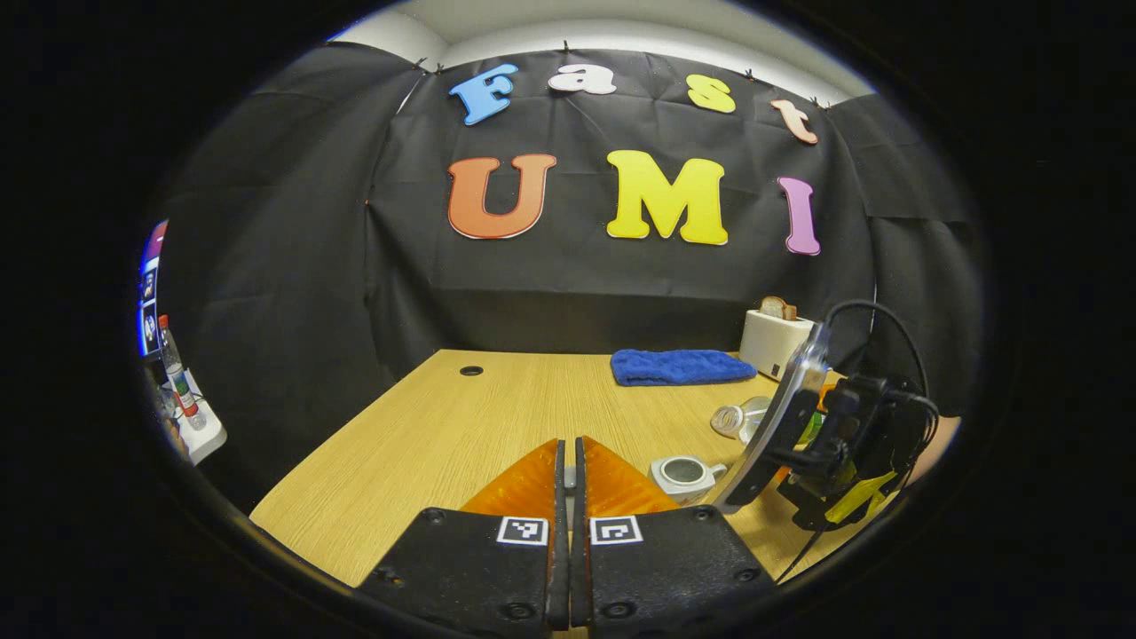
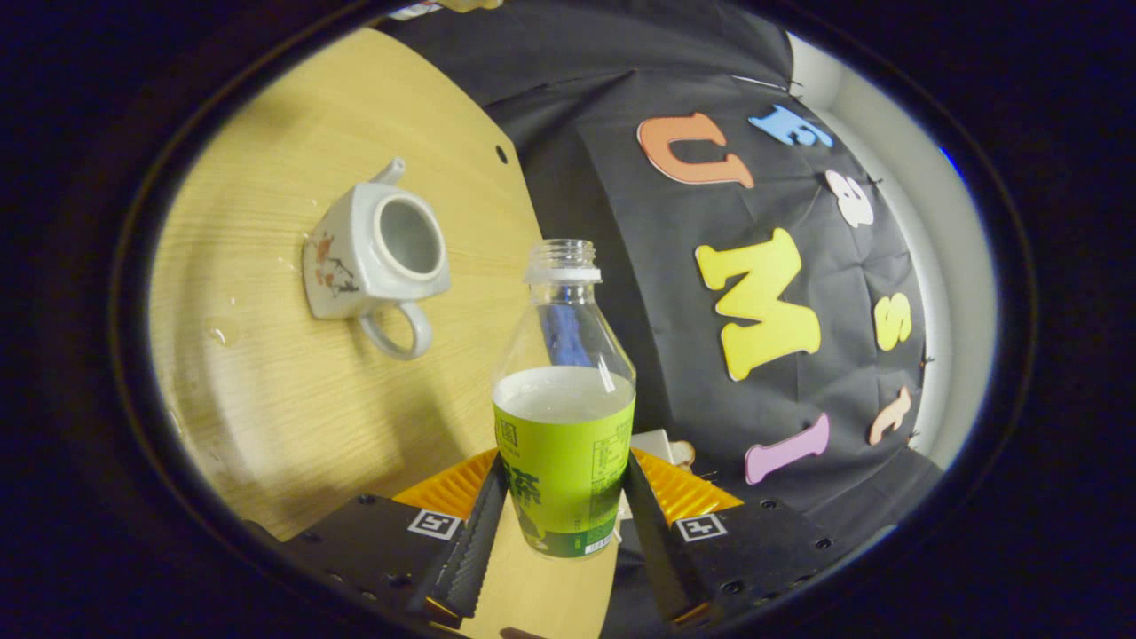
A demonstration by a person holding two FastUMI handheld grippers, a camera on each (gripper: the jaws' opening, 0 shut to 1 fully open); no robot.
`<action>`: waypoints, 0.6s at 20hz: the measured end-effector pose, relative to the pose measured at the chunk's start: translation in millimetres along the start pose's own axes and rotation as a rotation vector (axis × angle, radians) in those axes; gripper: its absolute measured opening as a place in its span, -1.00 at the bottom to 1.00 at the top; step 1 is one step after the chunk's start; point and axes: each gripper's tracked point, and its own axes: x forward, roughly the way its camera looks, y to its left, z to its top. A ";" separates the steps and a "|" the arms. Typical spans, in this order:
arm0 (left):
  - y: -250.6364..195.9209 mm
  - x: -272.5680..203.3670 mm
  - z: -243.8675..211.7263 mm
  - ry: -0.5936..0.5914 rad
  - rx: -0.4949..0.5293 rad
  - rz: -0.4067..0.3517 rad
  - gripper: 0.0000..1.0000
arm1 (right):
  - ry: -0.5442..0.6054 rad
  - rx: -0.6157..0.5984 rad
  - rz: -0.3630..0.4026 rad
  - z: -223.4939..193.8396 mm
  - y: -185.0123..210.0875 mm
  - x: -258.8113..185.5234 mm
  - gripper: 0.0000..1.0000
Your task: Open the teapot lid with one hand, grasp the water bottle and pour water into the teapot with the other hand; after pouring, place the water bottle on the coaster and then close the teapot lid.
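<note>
**Two grippers, one open teapot, one bottle in the air**

Both fingers of the right gripper (image 2: 557,524) press on the labelled body of the water bottle (image 2: 564,417), one on each side. The bottle has no cap, and liquid fills it to about the top of the label. In the right gripper view the white teapot (image 2: 373,257) stands lidless on the wooden table (image 2: 266,417), up and to the left of the bottle's neck, spout pointing away and handle toward the bottle. A few drops shine on the wood beside it.

In the left gripper view the left gripper (image 1: 569,470) has its fingers drawn together with only a thin slit between them; whether the lid is pinched in that slit I cannot tell. Beyond it sit the teapot (image 1: 685,474), a blue cloth (image 1: 679,366) and a toaster (image 1: 774,342) at the back of the table, with the other gripper's body close on the right. I cannot pick out a coaster for certain.

Judging from this, pouring is either about to begin or just over. The risks: with no cap, any tilt before the neck is above the small opening would spill on the wood; the smooth label could slip between the fingers; and swinging low could clip the teapot's handle.
</note>
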 end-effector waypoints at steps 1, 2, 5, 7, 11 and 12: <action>0.8 -1.2 0.8 -0.005 -0.008 -0.004 -0.93 | -0.006 -0.042 -0.010 0.8 -0.1 0.9 0.46; 0.8 -3.0 2.7 -0.012 -0.010 -0.011 -0.93 | -0.013 -0.080 -0.015 2.5 -0.1 0.5 0.45; 1.8 -4.9 3.5 -0.016 0.001 -0.018 -0.94 | -0.024 -0.172 -0.055 6.3 -4.3 2.7 0.45; 2.9 -5.5 4.0 -0.014 0.004 -0.019 -0.93 | -0.042 -0.244 -0.095 13.3 -9.0 1.3 0.45; 4.3 -5.8 2.8 -0.008 0.010 -0.016 -0.93 | -0.041 -0.338 -0.133 17.3 -12.5 -0.9 0.46; 5.0 -6.6 3.5 -0.007 0.011 -0.015 -0.93 | -0.037 -0.363 -0.143 17.4 -13.9 -2.3 0.44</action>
